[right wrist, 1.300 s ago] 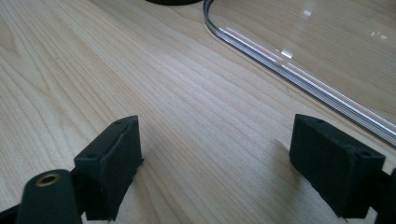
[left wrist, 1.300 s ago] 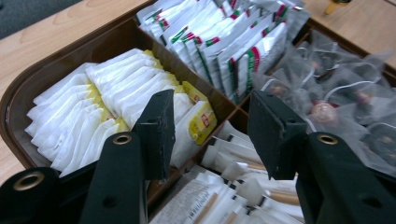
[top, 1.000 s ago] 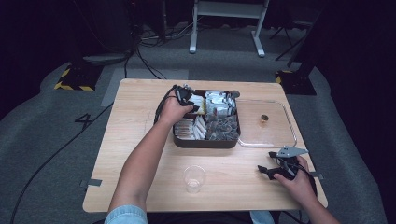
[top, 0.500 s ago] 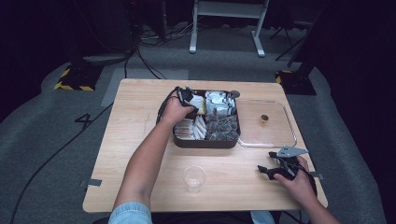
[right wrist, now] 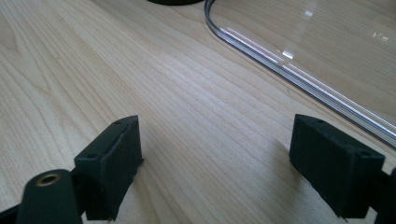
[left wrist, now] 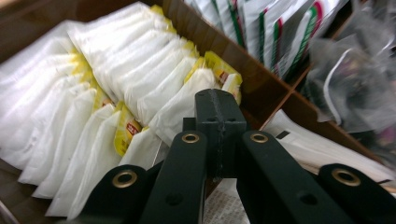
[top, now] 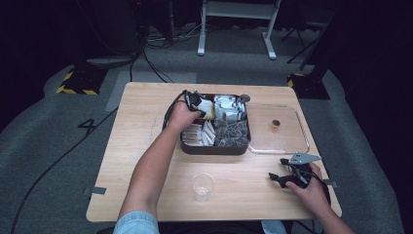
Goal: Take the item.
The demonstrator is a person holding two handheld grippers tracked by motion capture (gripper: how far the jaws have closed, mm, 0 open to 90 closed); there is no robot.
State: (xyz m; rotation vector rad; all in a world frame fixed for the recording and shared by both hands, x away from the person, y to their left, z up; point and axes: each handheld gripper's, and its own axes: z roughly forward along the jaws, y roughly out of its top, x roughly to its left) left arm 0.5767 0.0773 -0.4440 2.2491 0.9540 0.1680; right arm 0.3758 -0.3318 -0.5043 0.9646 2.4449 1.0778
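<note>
A dark compartment box (top: 214, 148) stands in the middle of the table and holds several kinds of sachets. My left gripper (top: 195, 100) reaches into its far left compartment. In the left gripper view, my left gripper (left wrist: 219, 109) is shut, its tips down among white sachets with yellow tags (left wrist: 116, 70); I cannot tell if it pinches one. My right gripper (top: 277, 168) rests near the table's front right corner. In the right gripper view, my right gripper (right wrist: 233, 158) is open over bare wood, with nothing between its pads (right wrist: 116, 158).
A clear lid (top: 287, 139) lies flat to the right of the box, with a small brown object (top: 275, 123) on it; its rim (right wrist: 299, 74) runs just ahead of the right jaws. A clear plastic cup (top: 202, 186) stands near the front edge. Striped sachets (left wrist: 275, 28) and dark packets (left wrist: 355, 79) fill neighbouring compartments.
</note>
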